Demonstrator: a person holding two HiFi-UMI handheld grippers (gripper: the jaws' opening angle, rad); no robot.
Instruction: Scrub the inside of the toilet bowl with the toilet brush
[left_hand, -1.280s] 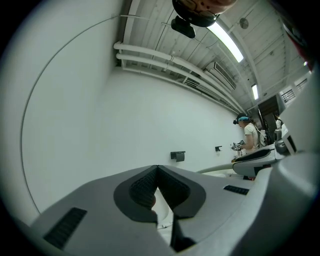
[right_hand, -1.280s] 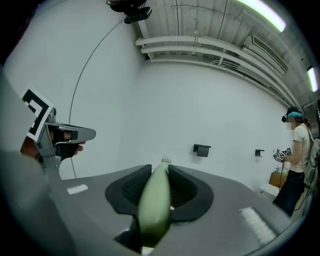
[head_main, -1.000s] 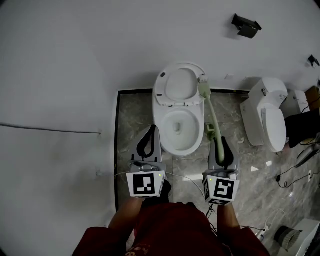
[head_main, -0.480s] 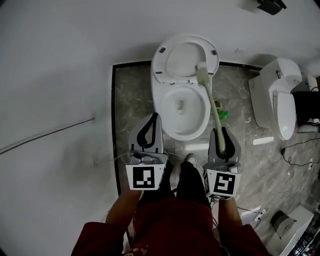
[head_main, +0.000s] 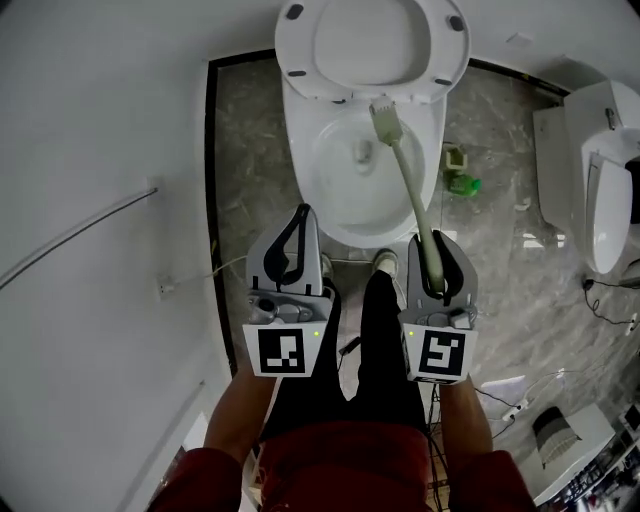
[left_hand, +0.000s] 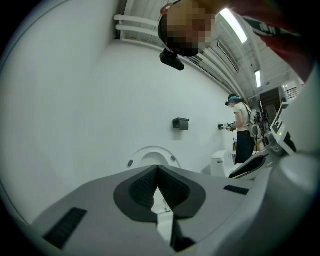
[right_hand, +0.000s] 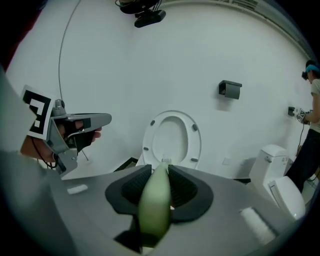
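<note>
Overhead, the head view alone gives the full layout. The toilet bowl (head_main: 300, 165) sits at upper centre with its raised seat (head_main: 372, 45) above it. The toilet brush (head_main: 408, 185) runs diagonally from the right gripper (head_main: 432, 252) up to the bowl. Its brush head (head_main: 383, 118) lies over the rear of the bowl opening, just below the raised seat. Whether the bristles touch the porcelain cannot be determined.

The right gripper view confirms the hold: both jaws are clamped on the pale green handle. The handle fills the centre foreground out of focus, with only the bristle tips visible past it. That view hides the bowl behind the gripper body and shows only the seat.

The left gripper (head_main: 300, 225) appears at the bowl's lower left edge in the head view. The left gripper view shows its jaws pressed together with nothing between them.

Noted only in the head view: a small green object (head_main: 461, 183) on the floor right of the bowl. Noted only in the gripper views: a dark wall box (right_hand: 230, 89) and a distant person (left_hand: 242, 135) near a second toilet (right_hand: 277, 187). The head view's right edge cuts that toilet off.
</note>
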